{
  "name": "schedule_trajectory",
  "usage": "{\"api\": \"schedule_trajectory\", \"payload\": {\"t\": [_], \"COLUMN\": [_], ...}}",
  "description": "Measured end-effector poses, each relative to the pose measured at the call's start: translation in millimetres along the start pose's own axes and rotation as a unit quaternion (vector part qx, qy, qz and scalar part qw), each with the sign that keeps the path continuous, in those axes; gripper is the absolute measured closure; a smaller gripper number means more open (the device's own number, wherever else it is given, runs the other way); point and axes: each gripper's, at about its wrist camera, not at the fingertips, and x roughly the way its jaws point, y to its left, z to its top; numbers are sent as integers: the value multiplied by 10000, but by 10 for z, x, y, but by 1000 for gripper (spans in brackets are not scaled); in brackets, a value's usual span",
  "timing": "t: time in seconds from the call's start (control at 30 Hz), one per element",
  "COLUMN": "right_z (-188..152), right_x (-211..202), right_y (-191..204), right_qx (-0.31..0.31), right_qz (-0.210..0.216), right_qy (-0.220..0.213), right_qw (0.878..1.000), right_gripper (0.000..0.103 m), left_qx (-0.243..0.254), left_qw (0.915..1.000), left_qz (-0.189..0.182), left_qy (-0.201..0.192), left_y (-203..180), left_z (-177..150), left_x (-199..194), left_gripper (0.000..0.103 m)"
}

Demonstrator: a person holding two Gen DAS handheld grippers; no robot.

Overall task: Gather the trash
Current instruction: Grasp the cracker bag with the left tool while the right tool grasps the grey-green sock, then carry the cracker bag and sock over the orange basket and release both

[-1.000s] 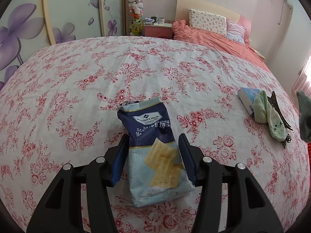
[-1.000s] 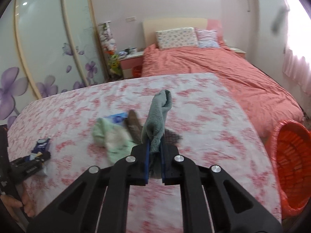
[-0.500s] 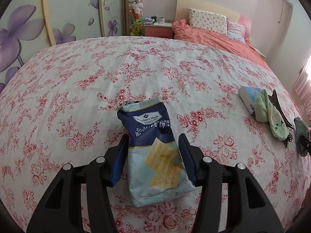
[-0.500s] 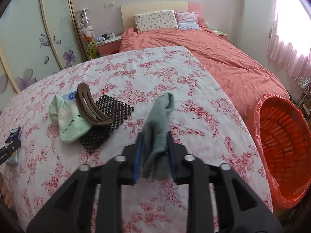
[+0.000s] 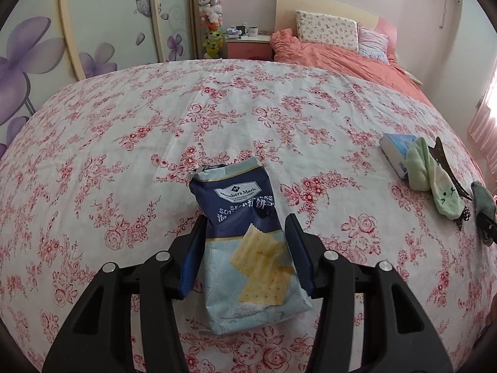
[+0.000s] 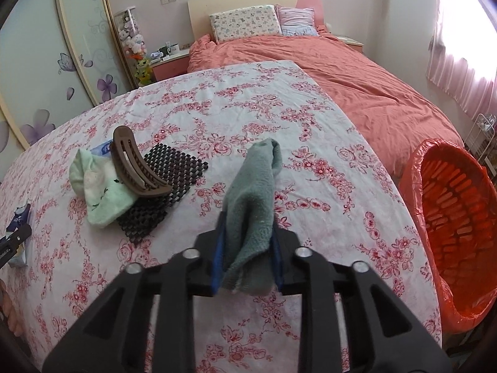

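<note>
A blue and white cracker packet (image 5: 245, 248) sits between the fingers of my left gripper (image 5: 245, 220), which is shut on its two sides just above the flowered cloth (image 5: 155, 124). The same packet (image 6: 20, 217) shows at the left edge of the right wrist view. My right gripper (image 6: 247, 220) has a grey sock (image 6: 254, 192) between its blue pads. Its jaws are closing and both pads touch the sock, whose toe sticks up past the fingertips. The sock (image 5: 483, 199) also appears at the right edge of the left wrist view.
An orange-lined bin (image 6: 416, 168) stands beside the bed at the right. Left of the grey sock lie a light green sock (image 6: 99, 192), a brown hair claw (image 6: 136, 168), a black mesh mat (image 6: 174, 168) and a blue tissue pack (image 5: 396, 149). A salmon-covered bed with pillows lies behind.
The right gripper came down over the flowered cloth with the grey sock, and its jaws now stand wider around it. The sock entered the left view's right edge. The left gripper kept still.
</note>
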Motion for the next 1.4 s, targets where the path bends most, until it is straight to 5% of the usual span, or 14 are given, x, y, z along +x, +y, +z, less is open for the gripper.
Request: {"api": "schedule_trajectory", "payload": {"t": [0.2, 0.63, 1.1, 1.4], "right_z": [-20, -62, -52, -120], "right_x": [-30, -396, -1126, -1536], "right_y": [-6, -59, -288, -626], "right_qx": [-43, -28, 50, 184], "right_qz": [34, 203, 329, 257], "right_qy": [-52, -322, -945, -1281], "right_qw": [10000, 9993, 9950, 9913], "right_gripper": [92, 93, 93, 93], "left_qx": [-136, 50, 598, 1103], "left_qw": [9998, 9996, 9933, 9819], "left_qz": [-162, -239, -694, -1188], "left_qy": [45, -162, -701, -977], "left_y": [57, -96, -773, -1454], "left_z": [17, 61, 172, 157], "left_x": [-5, -262, -846, -1173], "left_gripper": [59, 61, 61, 61]}}
